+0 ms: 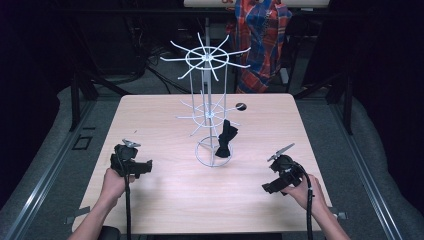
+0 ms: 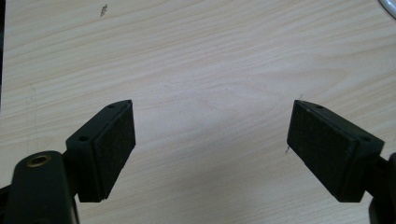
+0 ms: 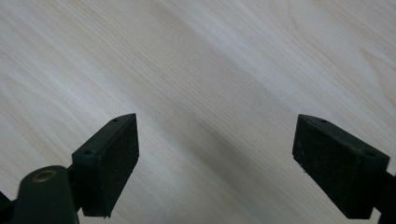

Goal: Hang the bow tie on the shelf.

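- Holding my left gripper [image 1: 145, 165] low over the table [image 1: 165, 200] at the near left, I have it pointing toward the middle, with my left hand [image 1: 114, 184] wrapped around its handle.
- Its jaws stand wide apart in the left gripper view, with nothing between the pads [image 2: 114, 154] but bare wood grain.
- A small dark speck [image 2: 103, 8] lies on the wood far ahead of that gripper, near the top left of its view.
- Toward the middle of the table stands the white wire rack [image 1: 207, 100], upright on its ring base, with two tiers of spokes, the upper wheel well above the lower one.
- A black cloth [image 1: 225, 141] hangs from a spoke of the lower tier on the rack's right side, its bottom end reaching down to the ring base.
- A small dark round spot [image 1: 241, 106] sits on the table just behind and to the right of the rack.
- At the near right, my right gripper [image 1: 266, 188] is low over the table, aimed toward the near middle, held in my right hand [image 1: 305, 192].
- Its jaws are also spread wide and hold nothing; the right gripper view shows plain wood between the pads [image 3: 116, 163].
- Both grippers are well apart from the rack and the cloth.
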`<action>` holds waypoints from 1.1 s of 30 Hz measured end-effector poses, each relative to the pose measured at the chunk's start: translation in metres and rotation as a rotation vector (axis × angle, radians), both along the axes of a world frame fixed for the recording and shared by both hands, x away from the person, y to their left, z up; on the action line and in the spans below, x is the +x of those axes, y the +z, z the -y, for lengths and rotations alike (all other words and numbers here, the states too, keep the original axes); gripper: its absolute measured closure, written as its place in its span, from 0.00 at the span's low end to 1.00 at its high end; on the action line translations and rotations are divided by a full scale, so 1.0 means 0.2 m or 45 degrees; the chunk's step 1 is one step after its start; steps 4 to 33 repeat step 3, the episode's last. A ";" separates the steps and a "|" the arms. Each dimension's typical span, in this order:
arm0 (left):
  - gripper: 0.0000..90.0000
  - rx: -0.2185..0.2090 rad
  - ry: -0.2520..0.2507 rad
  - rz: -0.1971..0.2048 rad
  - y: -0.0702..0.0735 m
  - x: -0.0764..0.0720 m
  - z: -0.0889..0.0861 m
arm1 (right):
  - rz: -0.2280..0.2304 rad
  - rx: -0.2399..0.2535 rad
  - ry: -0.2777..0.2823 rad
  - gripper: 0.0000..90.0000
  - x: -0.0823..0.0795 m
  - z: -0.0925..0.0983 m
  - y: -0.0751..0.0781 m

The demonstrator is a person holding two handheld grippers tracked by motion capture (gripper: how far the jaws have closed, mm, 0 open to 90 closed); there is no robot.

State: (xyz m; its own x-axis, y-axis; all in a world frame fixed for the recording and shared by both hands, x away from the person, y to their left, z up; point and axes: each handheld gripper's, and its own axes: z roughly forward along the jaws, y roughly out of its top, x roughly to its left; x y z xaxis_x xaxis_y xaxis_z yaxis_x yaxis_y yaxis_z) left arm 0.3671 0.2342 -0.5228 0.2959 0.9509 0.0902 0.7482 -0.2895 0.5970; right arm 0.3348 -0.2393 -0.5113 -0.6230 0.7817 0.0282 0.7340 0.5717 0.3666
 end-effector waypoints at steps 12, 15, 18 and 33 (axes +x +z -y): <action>0.17 0.006 0.001 -0.003 0.00 0.00 0.00 | -0.008 -0.019 0.025 0.16 0.00 0.00 0.00; 0.17 0.006 0.001 -0.003 0.00 0.00 0.00 | -0.008 -0.019 0.025 0.16 0.00 0.00 0.00; 0.17 0.006 0.001 -0.003 0.00 0.00 0.00 | -0.008 -0.019 0.025 0.16 0.00 0.00 0.00; 0.17 0.006 0.001 -0.003 0.00 0.00 0.00 | -0.008 -0.019 0.025 0.16 0.00 0.00 0.00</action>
